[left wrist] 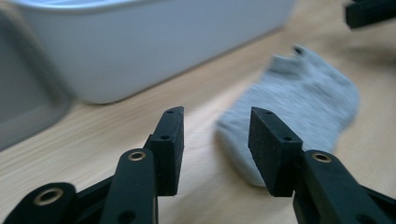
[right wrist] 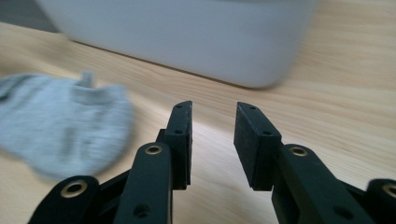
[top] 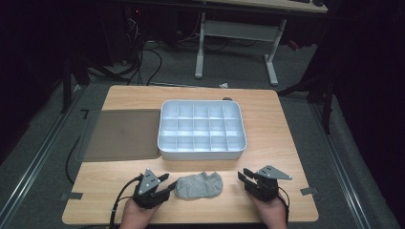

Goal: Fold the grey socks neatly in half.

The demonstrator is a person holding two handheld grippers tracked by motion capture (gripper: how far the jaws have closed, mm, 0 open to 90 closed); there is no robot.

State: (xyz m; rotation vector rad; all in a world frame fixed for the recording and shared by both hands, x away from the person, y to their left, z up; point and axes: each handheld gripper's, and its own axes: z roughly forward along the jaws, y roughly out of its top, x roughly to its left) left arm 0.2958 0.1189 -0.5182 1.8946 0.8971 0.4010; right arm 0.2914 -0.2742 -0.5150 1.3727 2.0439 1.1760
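The big light wooden surface (top: 282, 124) holds everything. Past both tools, farther from the person, sits the white plastic box with many small square compartments (top: 202, 152), all of them empty. Beside the box, ahead of the left tool, lies a flat grey plastic lid (top: 122, 134).

The small grey ankle sock (top: 199, 185) lies flat on the surface between the two tools. It is just beside the left tool (top: 168, 183), and one of that tool's tips is right at the sock's edge. The left tool's jaws are spread apart with nothing in them. The right tool (top: 245, 176) is a little way off from the sock, and its jaws are apart and empty too.

I think the job now is to pick up the sock. To do it well, slide one jaw low along the wood, under the sock's edge, then squeeze gently so the soft cloth bunches and does not slip.
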